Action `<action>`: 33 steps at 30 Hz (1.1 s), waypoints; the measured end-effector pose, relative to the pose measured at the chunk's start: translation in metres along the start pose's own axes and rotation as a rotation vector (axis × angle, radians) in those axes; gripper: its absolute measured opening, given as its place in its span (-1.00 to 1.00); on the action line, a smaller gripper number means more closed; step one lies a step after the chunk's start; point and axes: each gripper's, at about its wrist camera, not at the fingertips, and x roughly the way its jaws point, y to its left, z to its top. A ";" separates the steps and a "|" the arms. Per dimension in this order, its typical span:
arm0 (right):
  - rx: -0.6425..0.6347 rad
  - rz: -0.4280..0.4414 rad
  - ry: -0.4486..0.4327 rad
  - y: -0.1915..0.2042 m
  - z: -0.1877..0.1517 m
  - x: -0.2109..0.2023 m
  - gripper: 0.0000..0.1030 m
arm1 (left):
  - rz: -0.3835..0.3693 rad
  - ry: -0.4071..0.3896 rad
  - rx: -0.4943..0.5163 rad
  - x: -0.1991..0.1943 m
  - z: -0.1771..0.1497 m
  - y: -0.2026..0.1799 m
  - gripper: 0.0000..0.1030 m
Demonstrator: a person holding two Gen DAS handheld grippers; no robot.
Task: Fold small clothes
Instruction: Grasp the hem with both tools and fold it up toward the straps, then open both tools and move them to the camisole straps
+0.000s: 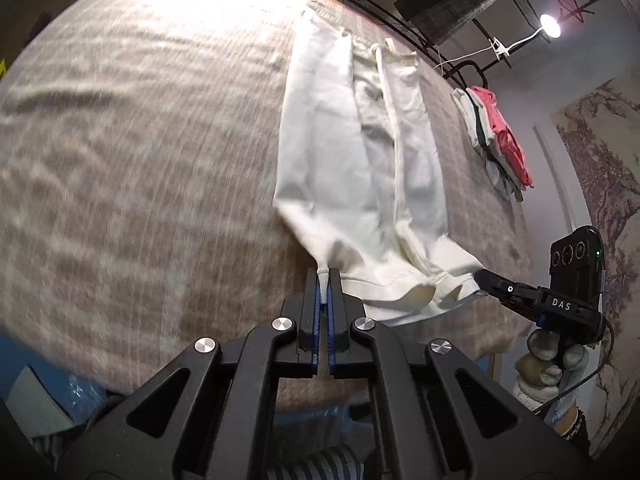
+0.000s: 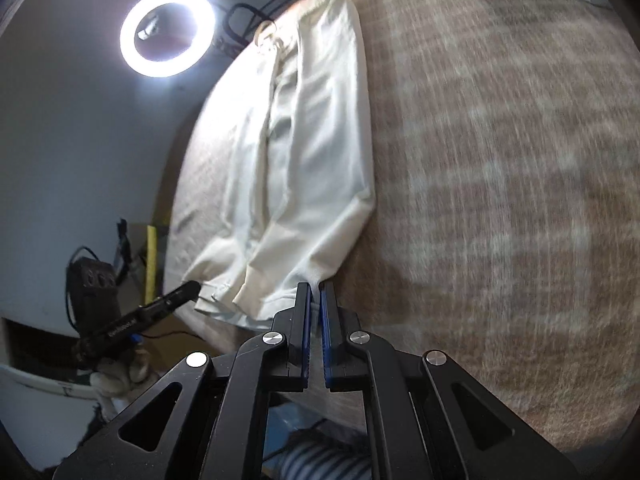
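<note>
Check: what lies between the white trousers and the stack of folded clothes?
Only bare brown blanket separates the white trousers from the stack of folded clothes, shown in the left wrist view.

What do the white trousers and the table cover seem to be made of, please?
Trousers: probably soft matte cotton knit; they drape, crease, and have ribbed cuffs. Cover: seemingly coarse woven cloth, beige-brown, with a visible streaky weave; blur leaves the fibre open.

the left tongs (image 1: 325,280) and right tongs (image 2: 317,292) are black with blue pads and round silver screws; the right one's side at 3 o'clock shows white letters "das".
</note>
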 end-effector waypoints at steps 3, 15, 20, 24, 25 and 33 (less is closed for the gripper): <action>0.010 0.012 -0.024 0.003 0.017 -0.006 -0.93 | 0.005 -0.014 0.012 0.000 0.017 -0.007 -1.00; 0.050 -0.022 -0.103 0.005 0.078 0.004 -0.93 | 0.017 -0.035 -0.049 0.031 0.085 -0.010 -1.00; 0.081 -0.046 -0.101 -0.005 0.091 0.014 -0.93 | 0.046 -0.039 -0.056 0.042 0.095 -0.010 -1.00; 0.072 -0.047 -0.106 -0.002 0.098 0.021 -0.85 | 0.074 -0.074 -0.062 0.040 0.099 -0.009 -0.99; 0.068 -0.055 -0.113 -0.001 0.099 0.020 -0.84 | 0.082 -0.072 -0.061 0.040 0.100 -0.009 -0.91; -0.065 -0.080 -0.147 0.020 0.095 0.004 -0.75 | 0.135 -0.178 0.037 0.008 0.090 -0.015 -0.57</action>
